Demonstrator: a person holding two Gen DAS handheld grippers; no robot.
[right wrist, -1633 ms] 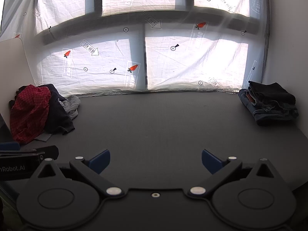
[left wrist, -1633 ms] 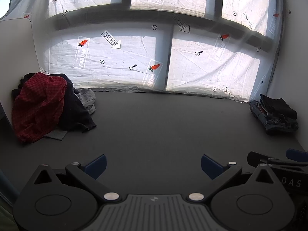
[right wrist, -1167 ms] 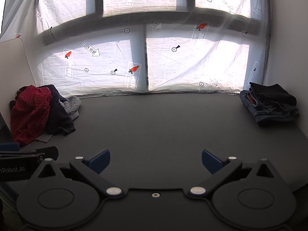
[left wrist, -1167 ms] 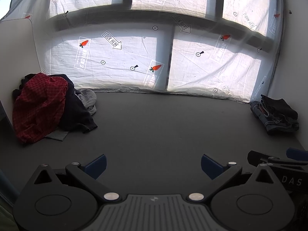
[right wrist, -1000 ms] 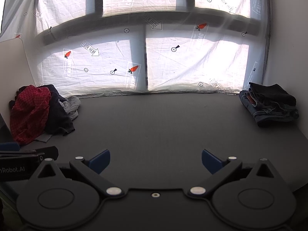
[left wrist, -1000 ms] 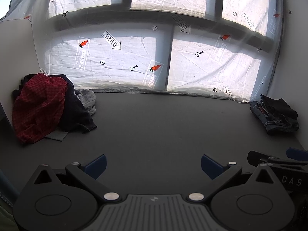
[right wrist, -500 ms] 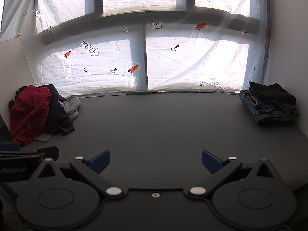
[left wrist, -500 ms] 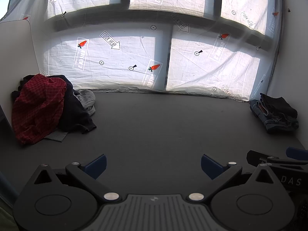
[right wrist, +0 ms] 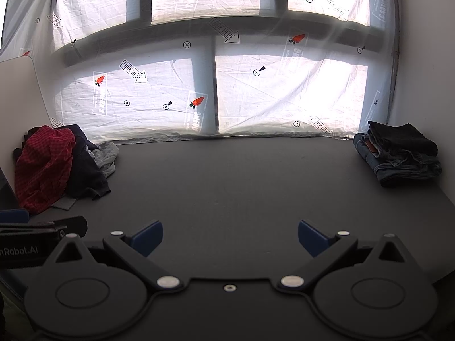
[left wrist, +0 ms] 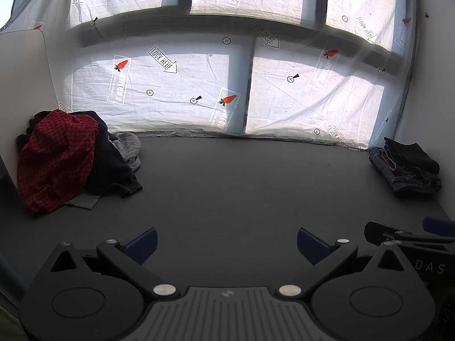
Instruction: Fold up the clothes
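Nothing has moved beyond slight camera drift: left tool [left wrist: 226, 244] and right tool [right wrist: 230, 237] both hover spread and empty over the bench [left wrist: 241, 187], so the unfolded heap [left wrist: 74, 159] awaits picking, folded stack [right wrist: 398, 153] untouched.

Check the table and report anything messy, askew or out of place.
Only the unfolded heap at the table's back left looks messy: a red checked garment slumps over dark and grey clothes. The folded stack at the back right is tidy. Both grippers, left and right, are open and empty.
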